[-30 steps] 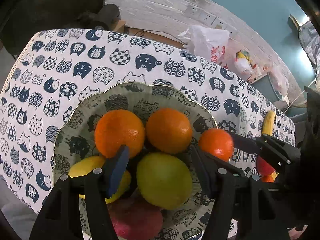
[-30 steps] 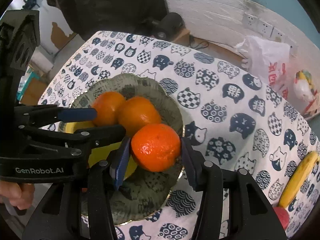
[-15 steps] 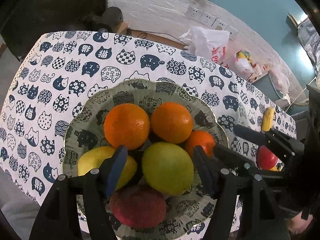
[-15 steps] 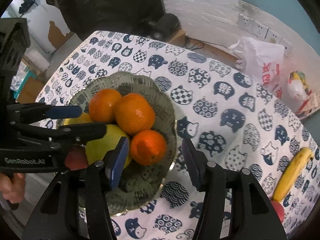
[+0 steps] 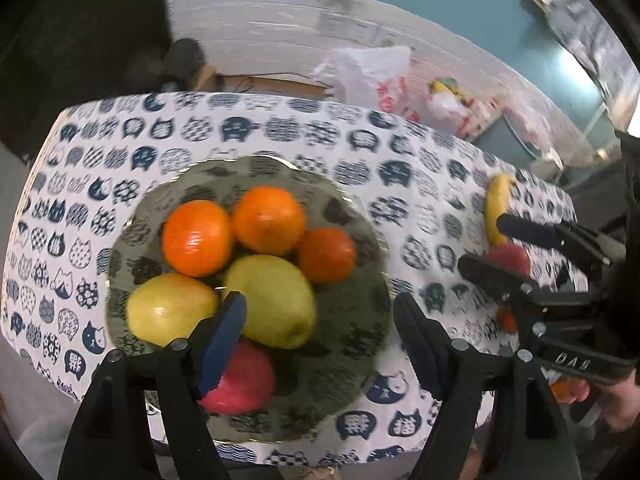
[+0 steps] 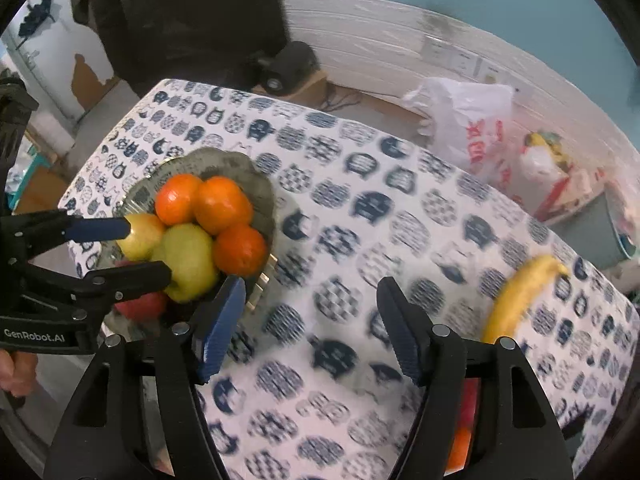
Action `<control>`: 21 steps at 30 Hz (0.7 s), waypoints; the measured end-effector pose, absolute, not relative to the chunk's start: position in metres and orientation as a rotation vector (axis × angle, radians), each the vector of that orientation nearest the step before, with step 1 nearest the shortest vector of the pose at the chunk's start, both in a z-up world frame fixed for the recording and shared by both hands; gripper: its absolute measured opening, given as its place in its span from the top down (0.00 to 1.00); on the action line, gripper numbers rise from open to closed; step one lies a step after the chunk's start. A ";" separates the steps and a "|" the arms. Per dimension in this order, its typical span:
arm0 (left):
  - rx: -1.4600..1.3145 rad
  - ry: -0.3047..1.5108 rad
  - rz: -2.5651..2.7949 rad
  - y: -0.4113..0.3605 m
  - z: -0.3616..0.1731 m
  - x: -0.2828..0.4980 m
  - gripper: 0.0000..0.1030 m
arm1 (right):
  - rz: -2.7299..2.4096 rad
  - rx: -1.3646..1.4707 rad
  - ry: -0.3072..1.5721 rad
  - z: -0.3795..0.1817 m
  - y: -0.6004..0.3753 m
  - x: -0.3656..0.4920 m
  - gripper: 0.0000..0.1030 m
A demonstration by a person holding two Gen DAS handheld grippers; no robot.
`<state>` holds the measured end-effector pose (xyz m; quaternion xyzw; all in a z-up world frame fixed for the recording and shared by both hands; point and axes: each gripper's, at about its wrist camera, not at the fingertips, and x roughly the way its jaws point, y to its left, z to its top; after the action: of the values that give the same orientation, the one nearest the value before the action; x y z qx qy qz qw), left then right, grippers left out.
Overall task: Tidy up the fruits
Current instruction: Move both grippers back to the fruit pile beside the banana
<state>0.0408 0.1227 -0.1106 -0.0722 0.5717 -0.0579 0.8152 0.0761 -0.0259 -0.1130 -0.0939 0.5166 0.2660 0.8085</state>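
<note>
A patterned plate [image 5: 352, 312] [image 6: 256, 184] on the cat-print tablecloth holds three oranges [image 5: 326, 254], two yellow-green fruits [image 5: 272, 300] and a red apple [image 5: 244, 380]. My left gripper [image 5: 320, 340] is open and empty, hovering over the plate's near side. My right gripper [image 6: 308, 324] is open and empty over bare cloth right of the plate; in the left wrist view it [image 5: 480, 244] sits by the banana. A banana [image 6: 516, 300] [image 5: 494, 208], a red apple [image 5: 510, 260] and an orange fruit [image 6: 460, 452] lie on the table's right side.
The table [image 6: 360, 240] drops off at its far and right edges. White and red plastic bags [image 6: 472, 120] and a cardboard box [image 6: 304, 84] lie on the floor beyond. A dark shape [image 6: 180, 12] stands behind the table.
My right gripper let go of the third orange onto the plate, then pulled back and swung right toward the banana. My left gripper rose and backed off slightly.
</note>
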 end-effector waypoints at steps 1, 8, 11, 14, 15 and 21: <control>-0.133 1.223 -0.140 0.114 -0.110 0.039 0.25 | 0.553 -0.195 1.110 -0.111 -0.037 0.074 0.33; 0.019 1.228 -0.214 0.056 -0.107 0.029 0.22 | 0.459 -0.155 1.163 -0.109 -0.097 0.062 0.33; 0.057 1.237 -0.242 0.037 -0.110 0.026 0.22 | 0.424 -0.134 1.185 -0.111 -0.117 0.057 0.33; 0.099 1.252 -0.259 0.019 -0.115 0.021 0.22 | 0.390 -0.108 1.218 -0.118 -0.138 0.053 0.32; 0.110 1.257 -0.265 0.014 -0.117 0.019 0.22 | 0.382 -0.097 1.230 -0.120 -0.144 0.052 0.32; 0.158 1.288 -0.298 -0.012 -0.128 0.014 0.22 | 0.332 -0.073 1.310 -0.146 -0.178 0.042 0.32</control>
<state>0.0135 -0.0122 -0.1280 0.0733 0.5975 -0.1382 0.7864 0.0418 -0.1784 -0.1463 -0.0336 0.6061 0.1534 0.7798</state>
